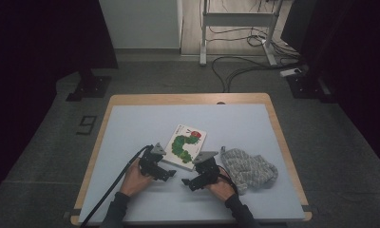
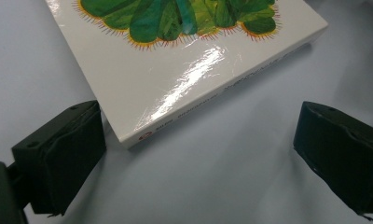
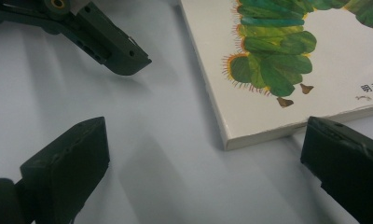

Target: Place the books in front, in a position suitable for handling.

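A white picture book with a green caterpillar on its cover lies flat on the pale blue table. My left gripper sits just off the book's near-left corner, open and holding nothing. In the left gripper view the book has a corner close beside the left jaw, and the left gripper spans bare table. My right gripper is open near the book's near edge. In the right gripper view the book has a corner just ahead of the right jaw of the right gripper.
A grey knitted cloth lies to the right of my right hand. The left gripper's jaw shows at the upper left of the right gripper view. Cables and a desk frame stand on the floor beyond the table.
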Demonstrator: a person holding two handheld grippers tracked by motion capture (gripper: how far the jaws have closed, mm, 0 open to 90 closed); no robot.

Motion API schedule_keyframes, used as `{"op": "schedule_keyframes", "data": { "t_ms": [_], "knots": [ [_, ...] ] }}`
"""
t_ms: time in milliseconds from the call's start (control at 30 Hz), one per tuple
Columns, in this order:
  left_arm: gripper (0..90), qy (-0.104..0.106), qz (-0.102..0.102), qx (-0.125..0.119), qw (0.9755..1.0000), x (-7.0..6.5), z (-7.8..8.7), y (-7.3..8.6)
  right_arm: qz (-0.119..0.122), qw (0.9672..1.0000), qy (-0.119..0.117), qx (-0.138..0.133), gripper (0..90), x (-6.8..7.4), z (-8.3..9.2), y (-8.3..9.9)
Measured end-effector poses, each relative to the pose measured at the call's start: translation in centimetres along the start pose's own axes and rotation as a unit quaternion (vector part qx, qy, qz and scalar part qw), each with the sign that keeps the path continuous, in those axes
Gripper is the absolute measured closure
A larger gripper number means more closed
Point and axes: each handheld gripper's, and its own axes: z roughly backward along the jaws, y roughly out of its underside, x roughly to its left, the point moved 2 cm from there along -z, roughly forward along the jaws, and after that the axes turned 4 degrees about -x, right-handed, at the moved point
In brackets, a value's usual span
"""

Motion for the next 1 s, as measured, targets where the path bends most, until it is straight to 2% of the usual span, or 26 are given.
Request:
{"op": "schedule_keyframes", "data": {
  "t_ms": [233,300,467,567,700,733,800,867,900,1000],
  "knots": [
    [1.8,0.004,0.002,-0.002,1.0,-1.0,0.8,1.0,0.006,0.9999,-0.009,0.002,0.4,1.4,0.4,0.5],
    [0.8,0.008,0.008,-0.005,0.9999,-1.6,1.2,1.5,0.01,0.9998,-0.013,0.006,0.3,2.2,0.7,0.7],
    [0.0,0.01,0.004,-0.003,0.9999,-2.7,1.9,2.4,0.024,0.9994,-0.017,0.016,0.0,3.8,1.0,1.1],
    [0.0,0.007,0.001,-0.004,1.0,-2.9,2.0,2.6,0.031,0.9991,-0.018,0.022,0.0,4.1,1.1,1.2],
    [0.4,0.011,-0.012,-0.001,0.9999,-2.7,2.1,2.7,0.021,0.999,-0.034,0.02,2.1,3.6,1.4,1.0],
    [0.0,0.004,-0.019,-0.002,0.9998,-2.7,2.0,2.7,0.017,0.9991,-0.036,0.012,5.2,3.1,1.6,0.8],
    [0.0,-0.011,-0.022,-0.002,0.9997,-2.6,1.8,2.8,0.013,0.9996,-0.023,0.01,3.9,2.3,1.9,0.5],
    [0.0,-0.016,-0.02,-0.004,0.9997,-2.6,1.8,2.8,0.008,0.9999,-0.013,0.007,2.2,1.5,2.1,0.0],
    [0.0,-0.021,-0.008,-0.005,0.9997,-2.3,1.8,2.7,0.006,1.0,-0.006,0.005,1.7,1.1,2.1,-0.3],
    [0.0,-0.036,0.004,-0.006,0.9993,-1.7,2.0,2.7,0.0,1.0,0.007,0.003,0.0,-0.4,2.1,-1.1]
  ]
}}
